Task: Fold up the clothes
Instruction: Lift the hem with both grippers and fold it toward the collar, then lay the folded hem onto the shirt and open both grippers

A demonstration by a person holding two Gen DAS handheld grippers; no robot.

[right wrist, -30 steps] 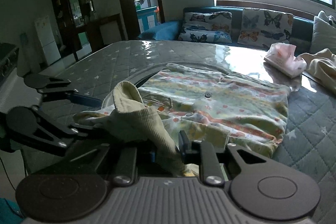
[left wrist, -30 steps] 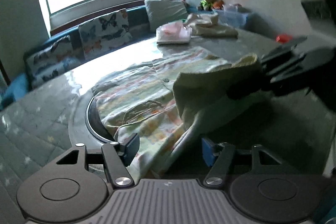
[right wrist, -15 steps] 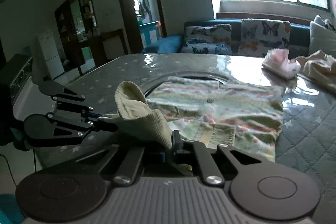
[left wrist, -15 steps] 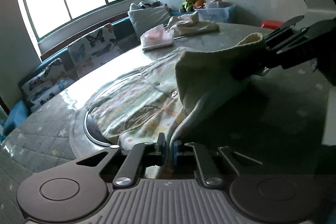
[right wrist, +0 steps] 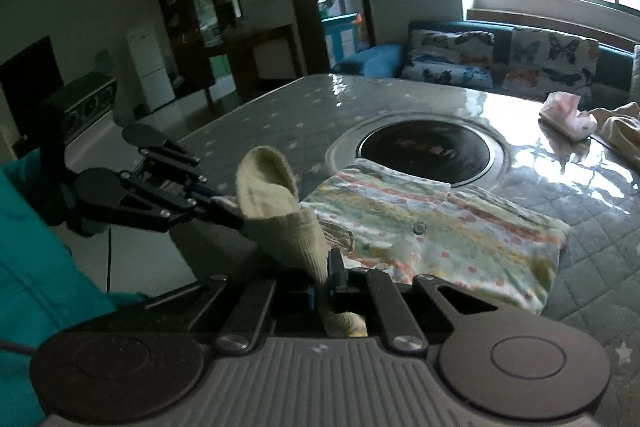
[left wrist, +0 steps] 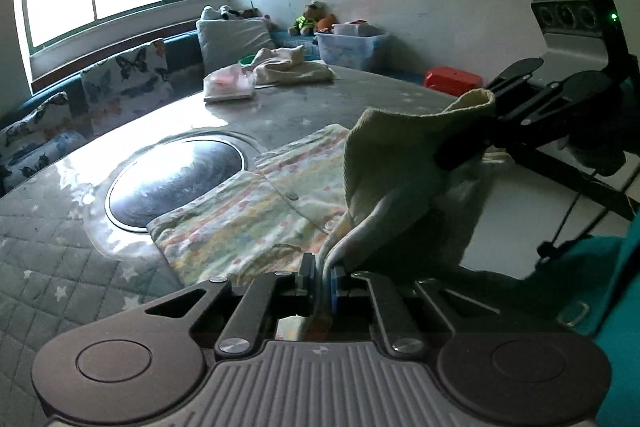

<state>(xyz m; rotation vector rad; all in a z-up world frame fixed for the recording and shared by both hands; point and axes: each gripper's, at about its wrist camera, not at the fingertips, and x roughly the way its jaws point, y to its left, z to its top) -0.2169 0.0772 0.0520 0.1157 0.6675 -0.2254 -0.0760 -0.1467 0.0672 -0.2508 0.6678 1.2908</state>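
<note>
A pale striped, dotted shirt (left wrist: 256, 219) with buttons lies on the grey quilted table (left wrist: 60, 267), partly over a round dark inset. It also shows in the right wrist view (right wrist: 440, 227). Its cream ribbed edge (left wrist: 400, 163) is lifted off the near table edge. My left gripper (left wrist: 320, 275) is shut on one end of this edge. My right gripper (right wrist: 324, 283) is shut on the other end (right wrist: 288, 227). Each gripper shows in the other's view: the right one (left wrist: 472, 151) and the left one (right wrist: 224, 211), holding the fabric taut between them.
The round dark inset (right wrist: 424, 147) sits mid-table. A pink folded item (left wrist: 230, 87) and a cream garment pile (left wrist: 292, 71) lie at the far side. Butterfly cushions (right wrist: 548, 63) line a bench under the window. A plastic bin (left wrist: 352, 47) stands by the wall.
My left gripper closed on the shirt's edge. Both grippers pulled the shirt toward the near table edge and lifted, uncovering most of the round inset.
</note>
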